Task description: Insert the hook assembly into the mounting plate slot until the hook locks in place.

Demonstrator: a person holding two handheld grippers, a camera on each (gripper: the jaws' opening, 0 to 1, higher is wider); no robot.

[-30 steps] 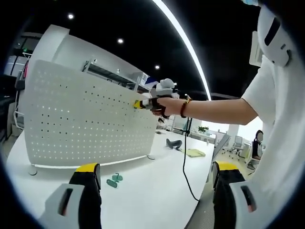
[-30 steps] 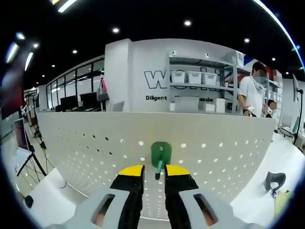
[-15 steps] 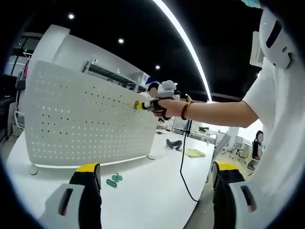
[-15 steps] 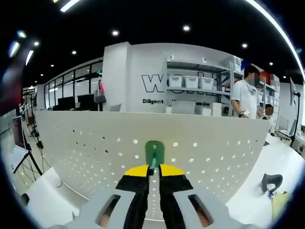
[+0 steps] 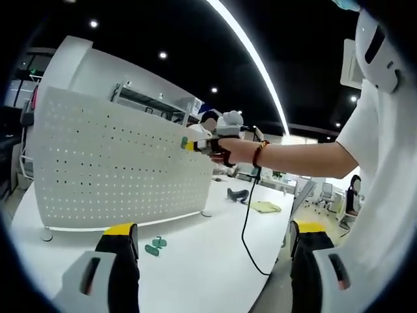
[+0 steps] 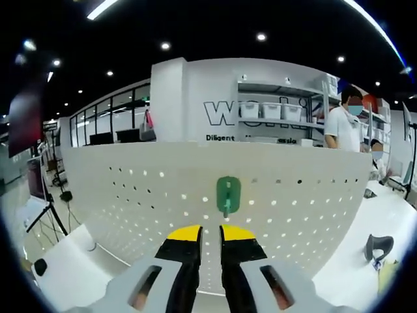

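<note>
I see the green hook [image 6: 228, 195] sitting flat against the face of the white perforated mounting plate [image 6: 130, 202], near the plate's upper middle, with its stem pointing down. In the right gripper view it stands clear above the tips of my right gripper [image 6: 210, 231]; the yellow-tipped jaws are drawn narrow with only a thin gap between them, and nothing is pinched there (the hook looks to hang on the plate by itself).

In the left gripper view the same plate [image 5: 117, 163] stands upright on the white table [image 5: 215, 254], and the right gripper [image 5: 189, 145] shows at the plate's upper right part, held in the person's hand [image 5: 228, 149], with a touch of green [image 5: 184, 139] at its yellow tips. My left gripper [image 5: 212, 241] is low over the table, its jaws spread wide with nothing between them.

On the table, in front of the plate, lie two small green hooks [image 5: 156, 246]. Further off rest a dark object [image 5: 237, 194] and a yellow-green cloth [image 5: 265, 207]. A black cable [image 5: 247, 228] hangs from the right gripper to the table edge. Behind the plate, a person in white [image 6: 344, 130] stands by shelves [image 6: 273, 117].
</note>
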